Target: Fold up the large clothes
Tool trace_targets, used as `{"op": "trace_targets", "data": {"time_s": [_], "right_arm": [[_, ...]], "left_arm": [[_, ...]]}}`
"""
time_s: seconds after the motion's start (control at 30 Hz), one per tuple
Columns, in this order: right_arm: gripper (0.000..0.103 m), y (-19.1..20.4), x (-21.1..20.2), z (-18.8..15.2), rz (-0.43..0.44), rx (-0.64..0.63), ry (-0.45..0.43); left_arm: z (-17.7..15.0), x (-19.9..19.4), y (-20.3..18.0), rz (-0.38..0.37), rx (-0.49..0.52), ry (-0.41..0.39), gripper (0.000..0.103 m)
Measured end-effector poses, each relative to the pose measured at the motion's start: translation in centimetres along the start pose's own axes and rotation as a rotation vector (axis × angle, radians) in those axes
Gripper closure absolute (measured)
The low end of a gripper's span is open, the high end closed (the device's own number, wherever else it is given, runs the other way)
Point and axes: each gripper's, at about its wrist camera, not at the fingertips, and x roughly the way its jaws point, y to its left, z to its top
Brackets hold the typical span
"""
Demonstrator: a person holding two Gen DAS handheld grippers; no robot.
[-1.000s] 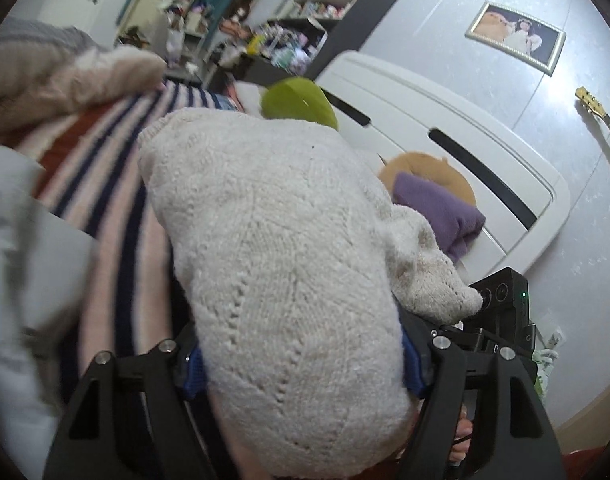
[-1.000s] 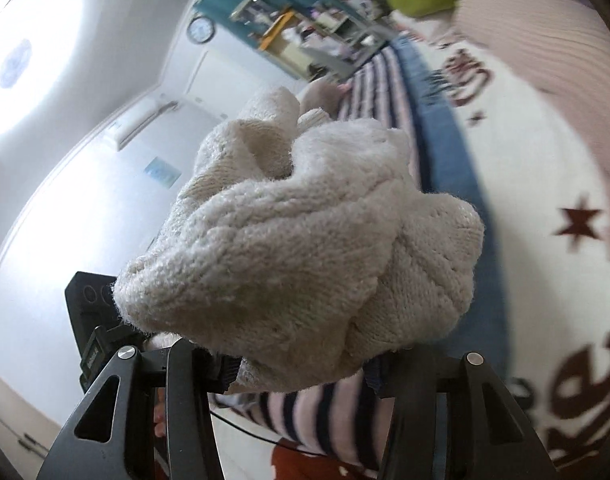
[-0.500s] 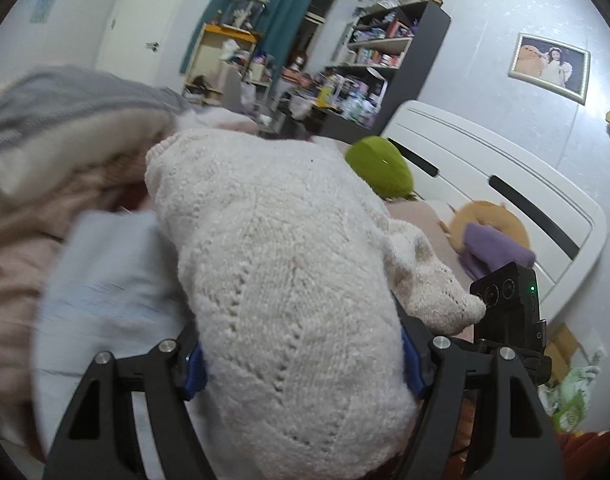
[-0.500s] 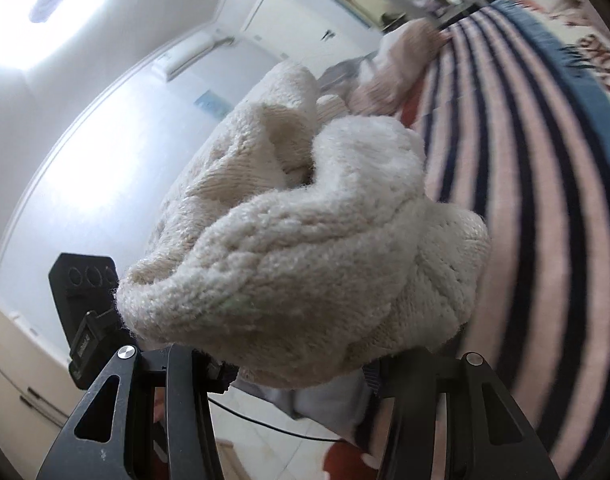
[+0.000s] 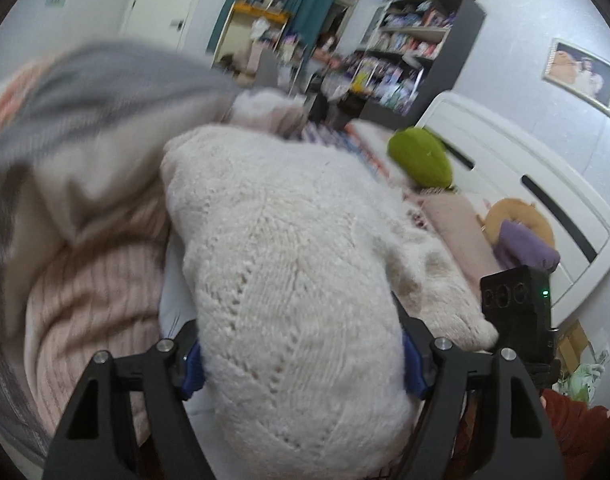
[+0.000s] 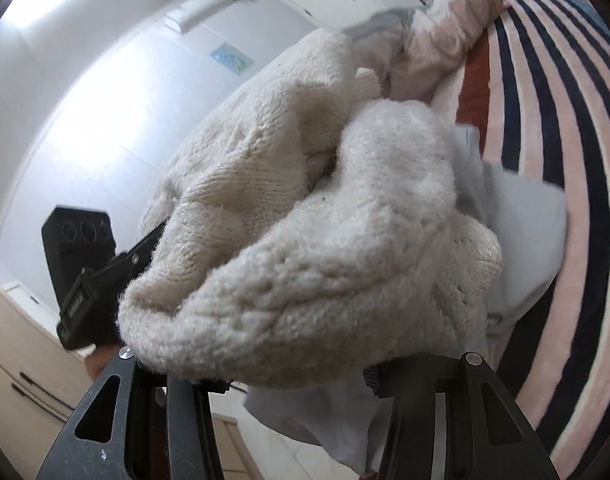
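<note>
Bunching between both sets of fingers, the cream knit sweater (image 5: 289,280) fills mid-frame, left gripper (image 5: 301,364) and right gripper (image 6: 301,376) each pinching it, above what looks like the striped bed (image 6: 553,128) at right.

left gripper (image 5: 301,364) fingertips: buried under the cream sweater (image 5: 289,280)
right gripper (image 6: 301,376) pads: covered by the sweater's bunched knit
grey garment (image 5: 89,92), left of the sweater: smeared by blur
shelf (image 5: 409,48) contents, behind the sweater: too small to tell
</note>
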Motion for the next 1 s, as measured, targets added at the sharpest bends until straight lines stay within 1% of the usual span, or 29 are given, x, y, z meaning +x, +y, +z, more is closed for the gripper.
{"op": "trace_targets", "data": {"time_s": [0.1,0.17,0.23,0.3,0.37,0.4,0.47,0.53,0.57,0.6,0.63,0.67,0.73,0.83,0.9,1.0], "right_arm": [[0.062,-1.7,1.9,-0.4,-0.009,0.029,0.052],[0.059,-2.4,2.9,-0.4,0.013,0.039,0.079],[0.057,-2.6,3.0,0.1,0.029,0.03,0.092],[0.052,-2.7,3.2,1.2,0.031,0.014,0.11],[0.048,-2.8,3.5,2.1,0.015,-0.013,0.132],[0.047,-2.6,3.4,2.1,0.005,-0.027,0.141],[0.045,-2.4,2.9,1.9,-0.019,-0.058,0.153],[0.043,-2.2,2.4,1.8,-0.049,-0.1,0.16],[0.038,-2.0,2.0,1.5,-0.064,-0.123,0.158],[0.035,-1.8,1.6,1.3,-0.098,-0.152,0.15],[0.028,-2.1,0.9,1.5,-0.123,-0.169,0.136],[0.023,-2.3,0.1,1.5,-0.146,-0.192,0.119],[0.023,-1.9,-0.8,1.3,-0.168,-0.24,0.095],[0.023,-1.8,-2.8,0.8,-0.186,-0.27,0.069],[0.023,-2.1,-4.3,1.3,-0.2,-0.282,0.042],[0.023,-3.0,-8.3,0.5,-0.216,-0.301,-0.002]], "left_arm": [[-1.2,1.5,1.6,0.029,-0.002,0.051,0.026],[-1.6,1.8,2.2,0.033,-0.035,0.064,0.023],[-1.7,1.3,1.9,0.045,-0.041,0.05,0.02],[-1.9,0.8,1.5,0.072,-0.029,0.033,0.015],[-2.1,0.5,0.7,0.107,-0.021,0.026,0.01],[-2.1,0.3,0.3,0.117,-0.02,0.029,0.009],[-2.3,-0.1,-0.4,0.133,-0.017,0.033,0.008],[-2.6,-1.3,-1.0,0.149,-0.008,0.014,0.008],[-2.6,-1.8,-1.4,0.154,-0.002,0.005,0.008],[-2.7,-2.5,-1.6,0.161,0.003,-0.008,0.008],[-2.7,-3.2,-2.0,0.171,0.005,-0.023,0.008],[-2.7,-3.8,-2.5,0.178,0.006,-0.034,0.008],[-2.9,-4.9,-3.4,0.191,0.014,-0.057,0.008],[-2.9,-6.2,-5.1,0.214,0.034,-0.085,0.008],[-3.1,-6.9,-7.0,0.202,0.043,-0.099,0.008],[-3.4,-7.2,-10.3,0.189,0.086,-0.123,0.008]]}}
